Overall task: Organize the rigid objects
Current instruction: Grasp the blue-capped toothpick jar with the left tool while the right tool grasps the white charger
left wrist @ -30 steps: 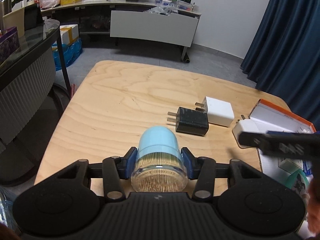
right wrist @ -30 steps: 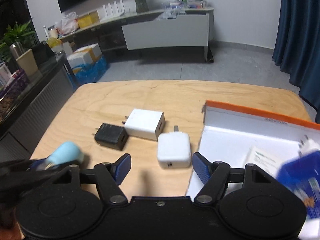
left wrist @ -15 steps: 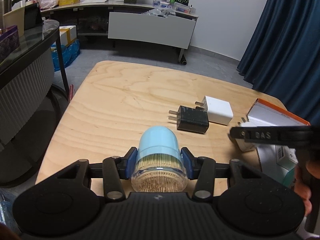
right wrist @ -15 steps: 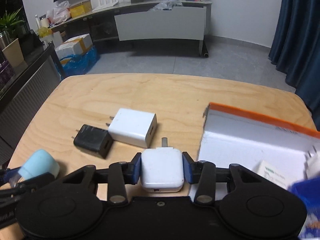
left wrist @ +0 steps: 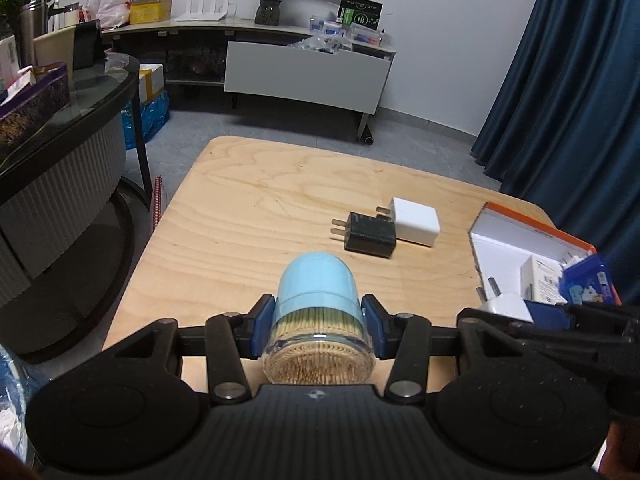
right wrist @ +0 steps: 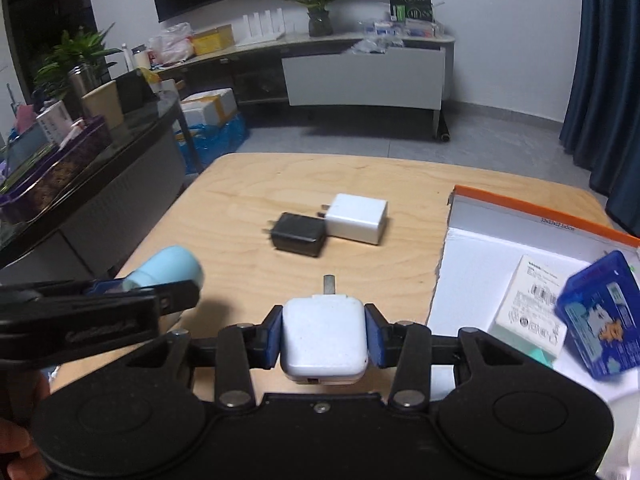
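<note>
Your left gripper (left wrist: 318,330) has its jaws pinching a toothpick jar (left wrist: 318,320) with a pale blue cap, the blue pads pressed on either side of its clear body; the jar lies tipped forward between them, cap pointing away over the wooden counter (left wrist: 256,216). Ahead of those jaws and a little to the right, a black charger (left wrist: 370,234) lies flat with its prongs pointing left, touching a white charger (left wrist: 414,220) just behind it.

Your right gripper (right wrist: 325,340) has its jaws clamped on a white rounded charger (right wrist: 324,338), one pad on each flank, its single visible prong pointing forward. It is off the counter, held near the left wall of the orange-edged box (right wrist: 532,212). Just right of those jaws, inside that open box, lie a white carton (right wrist: 528,304) with a barcode and a blue card case (right wrist: 600,316), the case tilted and partly over the carton.
</note>
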